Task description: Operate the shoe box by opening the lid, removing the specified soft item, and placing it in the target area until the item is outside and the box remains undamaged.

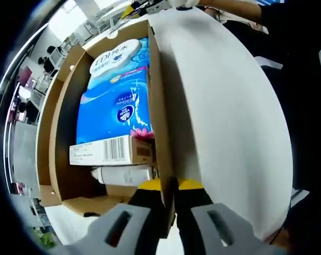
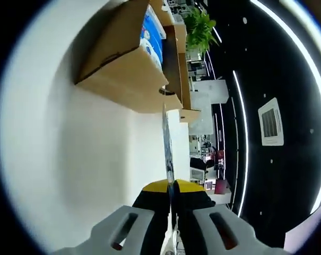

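Note:
The brown cardboard shoe box (image 1: 161,79) lies open on the white table (image 1: 229,117). Inside it are a soft blue tissue pack (image 1: 115,103), a round white-labelled wipes pack (image 1: 115,56), a small barcoded carton (image 1: 110,151) and a white tube (image 1: 123,174). My left gripper (image 1: 170,212) is shut on the box's right wall at its near end. In the right gripper view the box (image 2: 128,79) is seen from outside, with the blue pack (image 2: 152,32) peeking out. My right gripper (image 2: 171,204) is shut on the lid (image 2: 166,143), a thin cardboard panel seen edge-on.
White tabletop (image 2: 70,154) stretches wide beside the box. A person's dark sleeve (image 1: 287,37) lies along the table's far side. A green plant (image 2: 199,24) and office furniture stand beyond the table edge.

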The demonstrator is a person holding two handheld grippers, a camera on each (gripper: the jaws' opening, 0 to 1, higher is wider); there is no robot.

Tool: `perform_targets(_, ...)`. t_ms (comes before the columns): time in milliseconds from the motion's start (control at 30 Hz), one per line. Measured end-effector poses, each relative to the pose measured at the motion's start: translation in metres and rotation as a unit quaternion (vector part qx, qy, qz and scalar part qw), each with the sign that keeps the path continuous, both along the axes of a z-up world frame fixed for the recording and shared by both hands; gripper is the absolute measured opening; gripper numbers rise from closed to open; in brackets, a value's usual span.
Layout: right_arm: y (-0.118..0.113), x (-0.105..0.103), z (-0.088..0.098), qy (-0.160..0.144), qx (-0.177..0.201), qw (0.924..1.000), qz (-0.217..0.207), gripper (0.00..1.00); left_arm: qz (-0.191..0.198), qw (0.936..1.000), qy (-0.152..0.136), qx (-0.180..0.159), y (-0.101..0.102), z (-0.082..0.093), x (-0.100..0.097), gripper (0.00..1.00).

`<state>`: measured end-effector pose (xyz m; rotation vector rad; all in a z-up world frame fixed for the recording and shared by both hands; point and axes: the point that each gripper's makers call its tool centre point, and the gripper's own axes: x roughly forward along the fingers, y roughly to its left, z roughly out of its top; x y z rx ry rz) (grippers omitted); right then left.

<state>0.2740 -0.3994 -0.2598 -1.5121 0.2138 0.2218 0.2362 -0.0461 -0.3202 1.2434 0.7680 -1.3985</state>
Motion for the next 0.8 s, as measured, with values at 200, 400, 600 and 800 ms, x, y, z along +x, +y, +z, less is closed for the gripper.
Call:
perform_targets(200, -0.006, 0.002, -0.013, 0.021, 0.005, 0.9998, 0.001, 0.01, -0.001, 1.0, -0.001, 0.001, 0.0, 0.0, -0.001, 0.05)
perform_targets(400, -0.008, 0.006, -0.024, 0.042, 0.011, 0.999, 0.004, 0.01, -0.002, 1.0, -0.002, 0.001, -0.001, 0.0, -0.001, 0.05)
perform_targets(600, -0.008, 0.009, -0.033, 0.059, 0.011, 0.9982, 0.008, 0.01, -0.002, 1.0, -0.002, 0.001, 0.0, 0.0, -0.001, 0.05)
perform_targets(800, -0.007, 0.009, -0.042, 0.075, 0.01, 0.9971, 0.011, 0.01, -0.003, 1.0, -0.002, 0.0, -0.001, 0.0, 0.0, 0.05)
